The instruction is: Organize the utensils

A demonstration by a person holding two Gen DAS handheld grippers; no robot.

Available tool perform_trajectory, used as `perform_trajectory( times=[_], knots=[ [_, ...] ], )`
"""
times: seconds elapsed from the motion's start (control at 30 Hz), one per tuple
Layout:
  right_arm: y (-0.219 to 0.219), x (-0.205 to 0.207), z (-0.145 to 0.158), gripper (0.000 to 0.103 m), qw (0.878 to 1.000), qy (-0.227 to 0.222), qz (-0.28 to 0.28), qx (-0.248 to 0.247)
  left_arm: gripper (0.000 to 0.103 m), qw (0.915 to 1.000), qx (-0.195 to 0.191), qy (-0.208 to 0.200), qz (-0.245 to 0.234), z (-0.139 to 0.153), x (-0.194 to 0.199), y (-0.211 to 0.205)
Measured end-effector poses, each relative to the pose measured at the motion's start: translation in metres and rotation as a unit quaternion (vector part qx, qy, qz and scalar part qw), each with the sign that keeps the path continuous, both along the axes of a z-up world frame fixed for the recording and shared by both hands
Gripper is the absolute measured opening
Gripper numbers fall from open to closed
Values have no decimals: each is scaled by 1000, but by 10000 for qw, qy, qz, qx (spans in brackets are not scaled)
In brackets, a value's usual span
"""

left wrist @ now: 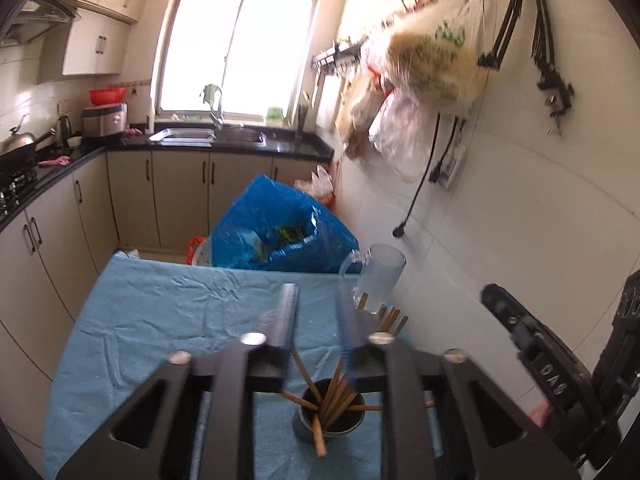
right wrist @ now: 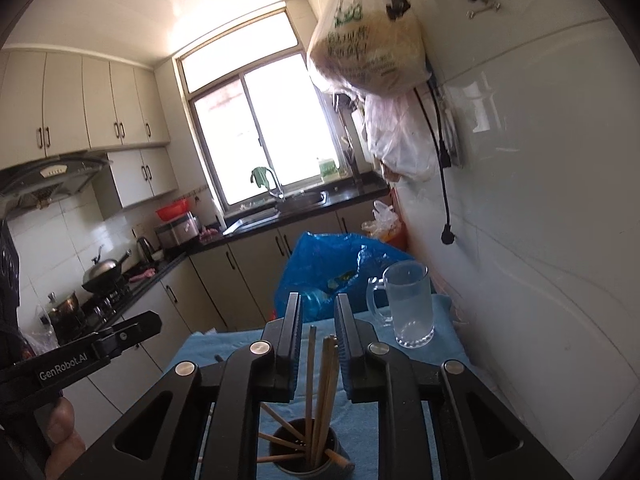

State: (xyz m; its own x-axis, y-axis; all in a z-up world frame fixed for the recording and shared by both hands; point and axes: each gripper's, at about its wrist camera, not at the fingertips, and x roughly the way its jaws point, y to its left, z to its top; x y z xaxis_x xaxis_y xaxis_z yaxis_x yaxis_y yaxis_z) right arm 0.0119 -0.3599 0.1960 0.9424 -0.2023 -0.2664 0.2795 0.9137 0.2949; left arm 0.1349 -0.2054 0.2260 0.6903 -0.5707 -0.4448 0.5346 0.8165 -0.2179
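Note:
A dark cup point(left wrist: 330, 420) full of wooden chopsticks point(left wrist: 336, 394) stands on the blue cloth point(left wrist: 160, 320), below my left gripper point(left wrist: 318, 304). That gripper is open and blurred, held above the cup. In the right wrist view the same cup point(right wrist: 306, 456) sits under my right gripper point(right wrist: 318, 312), which is open with several chopsticks point(right wrist: 324, 376) rising between its jaws without being pinched. A clear glass mug point(right wrist: 408, 304) stands on the cloth by the wall; it also shows in the left wrist view point(left wrist: 380, 276), with more chopstick ends point(left wrist: 390, 316) in front of it.
A blue plastic bag point(left wrist: 276, 228) sits beyond the table's far edge. A white tiled wall point(left wrist: 540, 220) runs along the right with hanging bags point(left wrist: 432, 64) and a dangling plug point(left wrist: 400, 232). Counter, sink point(left wrist: 208, 136) and stove point(left wrist: 16, 184) lie left and behind. The other gripper's body point(left wrist: 560, 380) is at right.

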Motion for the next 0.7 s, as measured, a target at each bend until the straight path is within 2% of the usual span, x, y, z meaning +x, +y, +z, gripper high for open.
perform_trajectory(
  times=[0.03, 0.1, 0.17, 0.2, 0.23, 0.3, 0.43, 0.5, 0.6, 0.7],
  knots=[
    [1, -7, 3, 24, 10000, -63, -34, 2, 37, 9999, -45, -70, 85, 2, -6, 9],
    [5, -28, 7, 49, 9997, -224, -138, 7, 38, 9994, -113, -205, 247, 4, -17, 25],
    [12, -46, 10, 63, 9990, -353, -263, -48, 46, 9985, -98, -336, 423, 2, -28, 41],
    [16, -54, 11, 71, 9987, -375, -337, -100, 59, 9979, -113, -358, 533, 0, -34, 50],
    [19, -60, 11, 75, 9983, -387, -411, -146, 68, 9971, -163, -375, 649, -3, -41, 61],
    [27, -78, 9, 89, 9971, -438, -576, -220, 73, 9944, -108, -516, 918, -11, -55, 76],
    [46, -101, 2, 98, 9948, -417, -821, -428, 89, 9902, 183, -681, 1207, -34, -77, 94],
    [59, -110, -6, 103, 9932, -321, -950, -593, 90, 9879, 384, -733, 1315, -47, -88, 100],
    [76, -118, -20, 103, 9909, -93, -1092, -785, 96, 9793, 821, -921, 1608, -68, -103, 107],
    [88, -129, -37, 103, 9901, 1, -1192, -745, 98, 9738, 1212, -869, 1716, -86, -110, 113]
  ],
)
